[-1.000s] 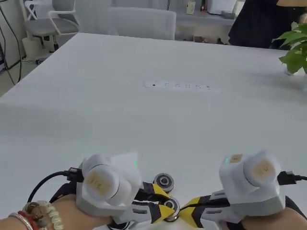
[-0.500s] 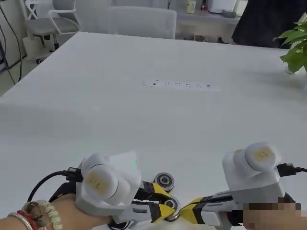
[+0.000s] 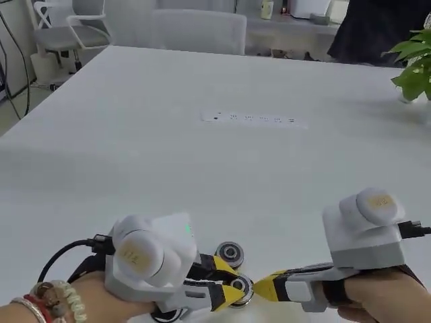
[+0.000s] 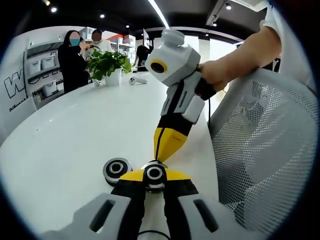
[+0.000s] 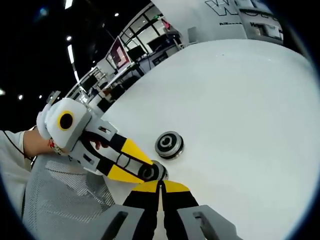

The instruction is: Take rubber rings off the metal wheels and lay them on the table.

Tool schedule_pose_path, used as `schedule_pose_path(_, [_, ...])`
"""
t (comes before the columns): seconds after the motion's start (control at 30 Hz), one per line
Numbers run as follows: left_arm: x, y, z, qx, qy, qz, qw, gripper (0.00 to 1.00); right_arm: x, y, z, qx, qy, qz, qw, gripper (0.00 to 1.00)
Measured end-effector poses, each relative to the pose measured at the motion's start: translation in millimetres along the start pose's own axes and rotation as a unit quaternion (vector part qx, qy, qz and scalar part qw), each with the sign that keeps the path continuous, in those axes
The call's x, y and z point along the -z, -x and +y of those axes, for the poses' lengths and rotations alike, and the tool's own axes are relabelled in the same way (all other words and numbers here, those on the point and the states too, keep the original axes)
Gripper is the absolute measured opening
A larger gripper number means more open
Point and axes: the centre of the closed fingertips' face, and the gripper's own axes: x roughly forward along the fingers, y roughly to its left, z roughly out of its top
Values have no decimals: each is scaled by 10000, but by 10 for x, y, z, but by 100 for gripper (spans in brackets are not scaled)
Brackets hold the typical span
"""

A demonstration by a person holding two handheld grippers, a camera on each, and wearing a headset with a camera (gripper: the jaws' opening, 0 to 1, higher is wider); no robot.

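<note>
A metal wheel [image 3: 242, 288] with a dark rubber ring sits clamped in my left gripper [image 3: 234, 292] near the table's front edge. In the left gripper view the yellow jaws of my left gripper [image 4: 154, 182] close on both sides of that wheel [image 4: 154, 172]. My right gripper [image 3: 262, 289] points at it from the right, jaws together, tips against the wheel's rim. The right gripper view shows my right gripper [image 5: 159, 184] meeting the held wheel [image 5: 149, 172]. I cannot tell whether the tips pinch the ring. A second wheel [image 3: 230, 254] lies loose just beyond.
The white table [image 3: 202, 175] stretches far ahead, with a row of sockets [image 3: 256, 120] set into its middle. A potted plant [image 3: 414, 67] stands at the far right. Office chairs [image 3: 188, 30] line the far edge, and a mesh chair [image 4: 260, 150] is behind me.
The right gripper's body has risen and swung to the right while its tips stayed at the held wheel. The left gripper and the loose wheel have not moved.
</note>
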Motion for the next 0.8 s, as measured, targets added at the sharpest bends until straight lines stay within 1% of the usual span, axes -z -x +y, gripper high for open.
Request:
schedule_pose_path(0.1, [2, 1, -2, 3, 5, -9, 10000, 8, 0, -2, 5, 4, 14, 9, 10000, 0])
schedule_pose_path(0.3, [5, 2, -7, 26, -12, -16, 10000, 8, -7, 0, 28, -36, -75, -2, 10000, 0])
schedule_pose_path(0.4, [5, 2, -10, 32, -28, -10, 10000, 8, -15, 8, 35, -29, -230, 0, 9997, 0])
schedule_pose_path(0.63, [3, 2, -18, 52, -57, 5, 10000, 8, -30, 19, 84, -19, -232, 27, 9997, 0])
schedule_pose_path(0.8, [-1, 0, -23, 49, -98, 8, 9999, 8, -43, 13, 119, -36, -167, 37, 9998, 0])
